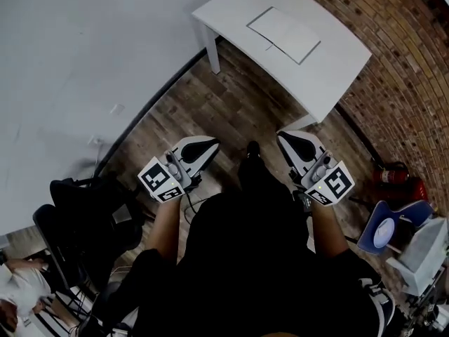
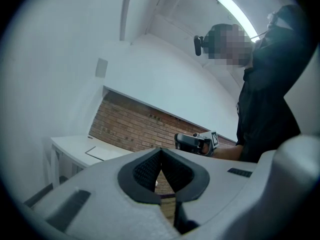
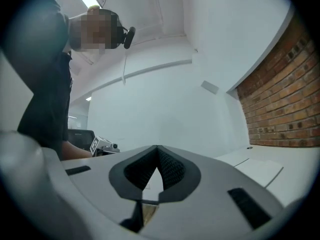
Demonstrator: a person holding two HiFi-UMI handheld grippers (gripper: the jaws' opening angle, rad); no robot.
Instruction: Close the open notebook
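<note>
The left hand-held gripper (image 1: 209, 146) and right hand-held gripper (image 1: 286, 137) point level, jaws closed.

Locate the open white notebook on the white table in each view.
Head view: the open white notebook lies upper centre, on the white table.
Left gripper view: notebook at lower left.
Right gripper view: notebook at lower right.
Shared landmark: the red brick wall beside the table.
</note>
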